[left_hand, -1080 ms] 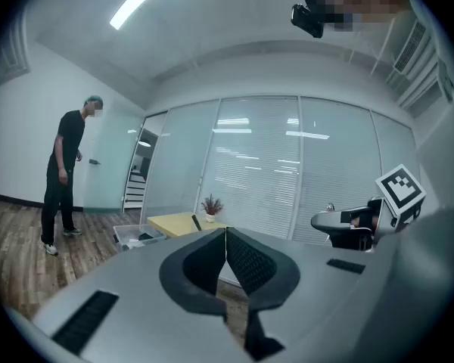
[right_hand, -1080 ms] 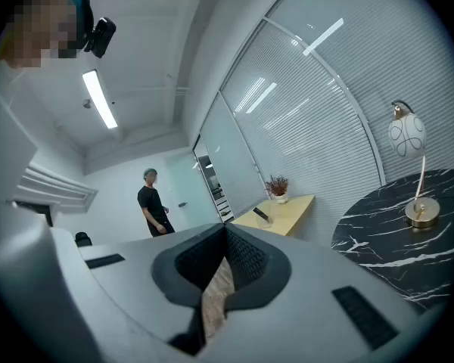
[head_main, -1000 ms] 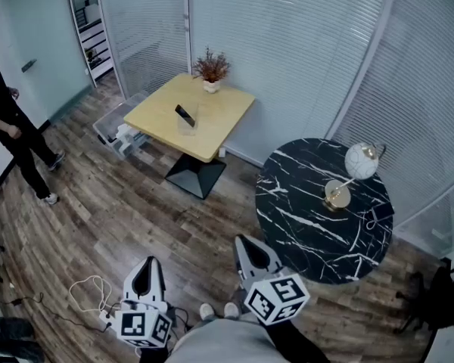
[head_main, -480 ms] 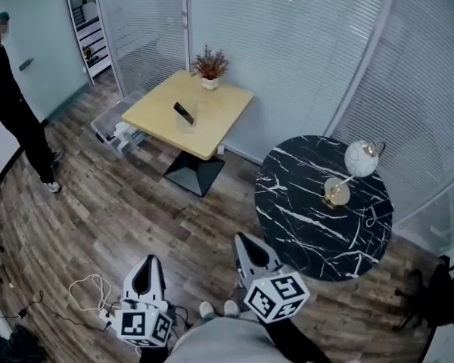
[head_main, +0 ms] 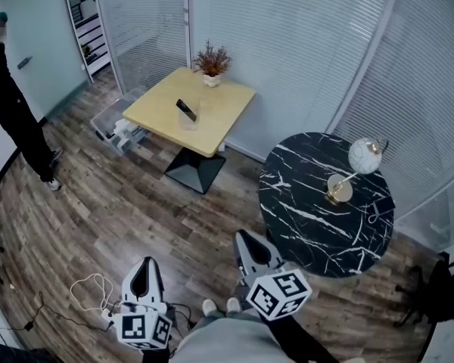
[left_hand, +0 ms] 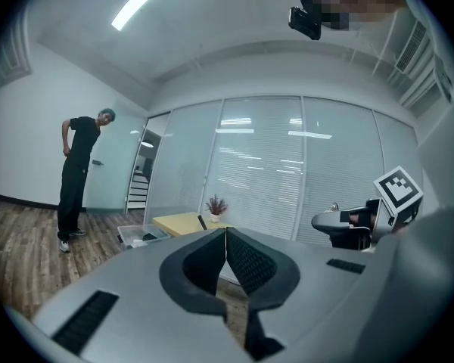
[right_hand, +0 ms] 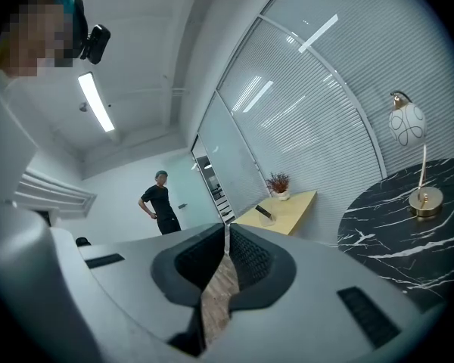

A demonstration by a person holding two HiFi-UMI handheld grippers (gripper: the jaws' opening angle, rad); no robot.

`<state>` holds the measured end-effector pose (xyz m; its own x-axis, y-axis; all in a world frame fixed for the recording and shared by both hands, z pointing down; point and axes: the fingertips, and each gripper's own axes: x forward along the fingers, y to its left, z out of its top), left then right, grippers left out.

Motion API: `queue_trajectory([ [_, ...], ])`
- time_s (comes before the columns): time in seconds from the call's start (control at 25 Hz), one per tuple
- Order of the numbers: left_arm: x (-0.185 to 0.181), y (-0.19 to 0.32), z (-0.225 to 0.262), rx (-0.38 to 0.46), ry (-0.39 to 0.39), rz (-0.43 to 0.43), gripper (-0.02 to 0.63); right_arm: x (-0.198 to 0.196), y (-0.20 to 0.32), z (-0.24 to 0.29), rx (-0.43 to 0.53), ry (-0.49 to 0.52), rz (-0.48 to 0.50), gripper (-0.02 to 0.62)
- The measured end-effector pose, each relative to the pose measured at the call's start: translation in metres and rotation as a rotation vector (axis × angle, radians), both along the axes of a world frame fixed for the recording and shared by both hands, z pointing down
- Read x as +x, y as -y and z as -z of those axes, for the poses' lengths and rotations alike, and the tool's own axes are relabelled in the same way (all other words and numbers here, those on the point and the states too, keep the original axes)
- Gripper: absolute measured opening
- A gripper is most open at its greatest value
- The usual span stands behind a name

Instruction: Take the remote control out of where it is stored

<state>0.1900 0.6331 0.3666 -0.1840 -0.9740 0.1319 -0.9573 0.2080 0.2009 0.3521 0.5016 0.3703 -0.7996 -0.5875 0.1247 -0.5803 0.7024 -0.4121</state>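
Remote control (head_main: 185, 110): a slim black bar, standing tilted in what appears to be a clear holder (head_main: 188, 122) near the middle of the square pale-wood table (head_main: 225, 112), across the room from the operator. Left gripper (head_main: 146, 263) and right gripper (head_main: 244, 239) are both held low in front of the operator's body. Each has its jaws closed tip to tip with nothing between them, and both are well apart from the table. Probable faults from this point: the holder looks light, so an angled pull may lift or tip it with the remote. The narrow, smooth body may slip from the pads if gripped off-centre. An overreach may strike the small potted dried plant (head_main: 213, 60) at the table's far corner, just behind the remote. Surroundings: a loose white cable (head_main: 89, 287) lies coiled on the wood floor near the left gripper and is a trip risk on the first step. A round black marble table (head_main: 303, 237) carrying a white globe lamp on a brass base (head_main: 362, 157) narrows the route on the right. A clear plastic storage box (head_main: 110, 119) sits on the floor beside the wooden table. A person in dark clothing (head_main: 11, 116) stands at the left wall, apart from the route.
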Motion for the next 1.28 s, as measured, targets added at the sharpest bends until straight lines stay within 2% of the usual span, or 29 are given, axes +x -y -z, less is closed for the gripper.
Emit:
queue_trajectory([
  [0.36, -0.024, -0.009, -0.021, -0.02, -0.04, -0.007, 0.009, -0.028, -0.007, -0.014, 0.002, -0.037, -0.006, 0.005],
  [0.56, -0.033, 0.007, -0.025, -0.025, -0.047, -0.016, 0.009, -0.037, 0.006, -0.019, -0.003, -0.046, -0.008, 0.005],
  [0.84, -0.057, 0.054, -0.026, -0.018, -0.037, 0.006, 0.009, -0.063, 0.058, -0.022, 0.008, -0.032, 0.011, 0.005],
  [1.28, -0.091, 0.166, -0.015, -0.006, -0.023, 0.049, 0.009, -0.113, 0.173, -0.019, 0.01, -0.023, 0.092, 0.005],
])
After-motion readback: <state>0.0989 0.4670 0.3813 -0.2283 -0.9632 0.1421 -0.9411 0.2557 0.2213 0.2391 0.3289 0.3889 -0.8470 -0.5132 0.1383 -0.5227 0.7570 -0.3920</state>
